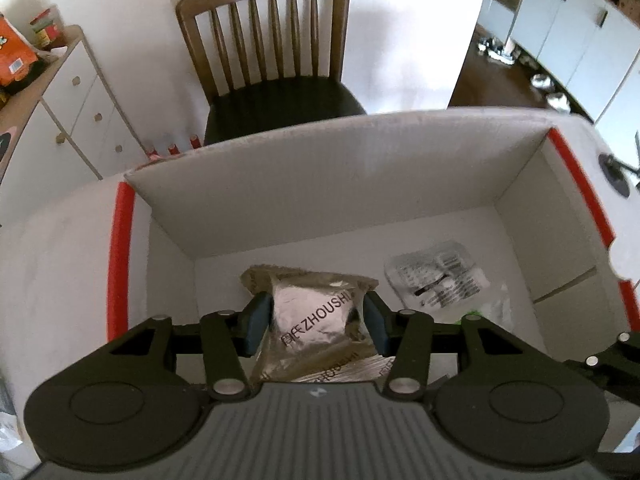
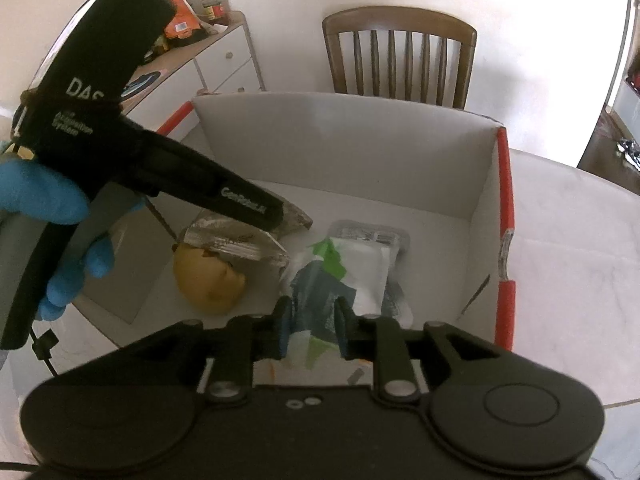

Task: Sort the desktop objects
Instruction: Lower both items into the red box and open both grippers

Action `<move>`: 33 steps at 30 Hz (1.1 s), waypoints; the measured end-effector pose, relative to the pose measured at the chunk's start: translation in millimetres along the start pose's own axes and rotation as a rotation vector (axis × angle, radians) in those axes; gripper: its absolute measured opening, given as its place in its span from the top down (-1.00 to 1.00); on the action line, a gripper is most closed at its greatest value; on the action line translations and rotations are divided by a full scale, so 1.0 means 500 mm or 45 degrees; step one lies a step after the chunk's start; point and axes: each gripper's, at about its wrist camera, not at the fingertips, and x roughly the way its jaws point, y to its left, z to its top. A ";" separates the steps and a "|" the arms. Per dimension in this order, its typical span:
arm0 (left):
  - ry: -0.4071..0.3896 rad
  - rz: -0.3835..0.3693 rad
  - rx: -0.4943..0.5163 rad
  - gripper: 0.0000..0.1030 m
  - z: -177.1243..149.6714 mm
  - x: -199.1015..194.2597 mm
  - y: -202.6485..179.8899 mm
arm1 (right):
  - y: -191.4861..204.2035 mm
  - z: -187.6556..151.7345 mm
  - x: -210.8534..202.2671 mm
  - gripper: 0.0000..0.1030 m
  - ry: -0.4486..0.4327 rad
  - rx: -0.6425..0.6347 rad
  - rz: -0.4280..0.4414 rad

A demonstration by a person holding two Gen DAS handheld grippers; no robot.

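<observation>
On a pale marble-look desk (image 2: 560, 240) before a wooden chair (image 1: 276, 40), a red-edged white cardboard box (image 1: 360, 168) takes the sorted items. The left claw (image 1: 316, 320), narrowed onto a silver foil packet (image 1: 316, 316), holds it over the box's left half, long axis running near to far. The right claw (image 2: 312, 328) pinches a blue-and-green pouch (image 2: 320, 296) over the box's middle, a yellow fruit (image 2: 208, 280) just left.

I saw a brown wooden chair (image 1: 276, 56) behind the table. A white cabinet (image 1: 80, 112) stood to its left, with an orange bag (image 1: 14, 58) on top.
</observation>
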 end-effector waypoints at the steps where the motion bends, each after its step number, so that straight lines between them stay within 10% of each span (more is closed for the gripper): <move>1: -0.011 -0.018 -0.022 -0.06 0.002 -0.008 0.004 | 0.000 0.000 -0.002 0.43 -0.002 0.005 0.003; 18: -0.068 -0.036 -0.026 -0.14 -0.017 -0.073 -0.008 | -0.008 0.017 -0.035 -0.10 -0.030 0.024 0.011; 33: -0.091 -0.002 0.000 -0.14 -0.051 -0.119 -0.017 | 0.011 0.015 -0.065 -0.11 -0.062 -0.034 -0.024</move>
